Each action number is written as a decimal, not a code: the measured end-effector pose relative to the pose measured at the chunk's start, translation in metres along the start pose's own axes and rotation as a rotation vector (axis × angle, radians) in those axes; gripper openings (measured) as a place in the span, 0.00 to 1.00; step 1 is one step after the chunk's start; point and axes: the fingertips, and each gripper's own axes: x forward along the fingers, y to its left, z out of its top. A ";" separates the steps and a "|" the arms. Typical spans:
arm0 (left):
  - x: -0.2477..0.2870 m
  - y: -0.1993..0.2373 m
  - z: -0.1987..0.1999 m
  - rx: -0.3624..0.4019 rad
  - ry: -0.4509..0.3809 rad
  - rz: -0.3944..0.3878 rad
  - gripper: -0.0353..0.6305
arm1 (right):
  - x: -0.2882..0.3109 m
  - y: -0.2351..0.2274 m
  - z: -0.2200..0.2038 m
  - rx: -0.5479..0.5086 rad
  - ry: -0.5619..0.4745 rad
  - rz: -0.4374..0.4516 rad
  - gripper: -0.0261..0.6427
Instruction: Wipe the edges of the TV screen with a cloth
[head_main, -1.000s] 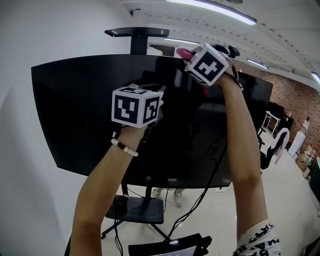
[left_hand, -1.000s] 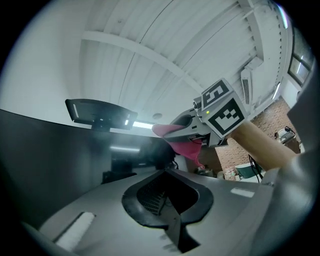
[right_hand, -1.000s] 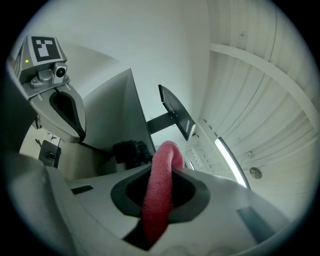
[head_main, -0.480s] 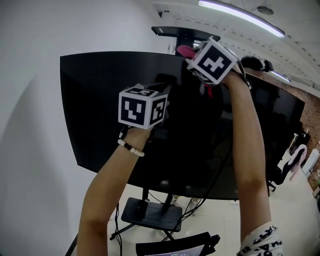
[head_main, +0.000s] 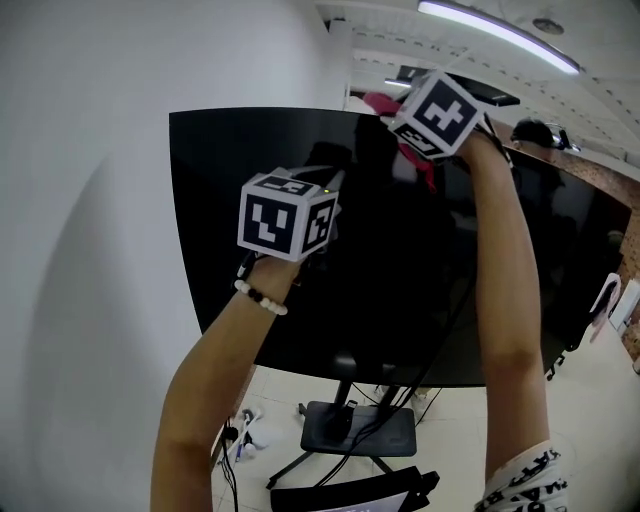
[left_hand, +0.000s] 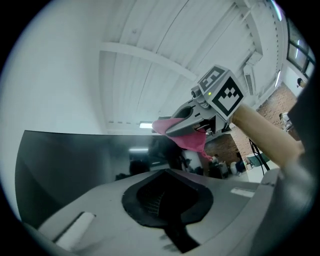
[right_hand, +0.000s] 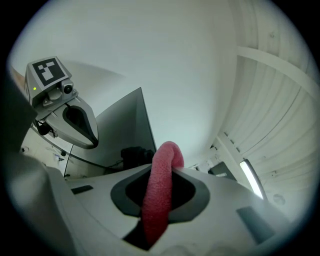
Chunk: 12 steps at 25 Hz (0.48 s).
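Observation:
A large black TV screen (head_main: 240, 230) stands on a floor stand against a white wall. My right gripper (head_main: 395, 108) is raised to the TV's top edge, shut on a pink cloth (head_main: 380, 102) that lies on that edge. In the right gripper view the pink cloth (right_hand: 159, 195) runs up between the jaws of the right gripper (right_hand: 165, 172) and curls over their tips. My left gripper (head_main: 318, 190) is held in front of the upper screen, shut with nothing in it. In the left gripper view, the left gripper (left_hand: 167, 195) faces the TV's top edge, the right gripper (left_hand: 182, 125) and the cloth (left_hand: 187, 140).
The TV stand's base (head_main: 355, 428) and loose cables (head_main: 240, 430) lie on the floor below. A white wall (head_main: 80, 250) is at the left. A second dark screen (head_main: 585, 250) stands at the right. Ceiling light strips (head_main: 495, 35) run overhead.
My right gripper has slid the cloth left along the top edge, nearer the TV's upper left corner. The left gripper has kept its place before the screen.

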 end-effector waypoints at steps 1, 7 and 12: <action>-0.007 0.010 -0.001 -0.003 0.001 -0.002 0.06 | 0.006 0.004 0.010 0.006 0.003 0.001 0.14; -0.053 0.068 -0.013 -0.017 0.023 -0.002 0.06 | 0.035 0.028 0.075 0.045 -0.007 0.010 0.14; -0.091 0.114 -0.022 -0.031 0.029 0.013 0.06 | 0.063 0.047 0.133 0.082 -0.041 0.023 0.14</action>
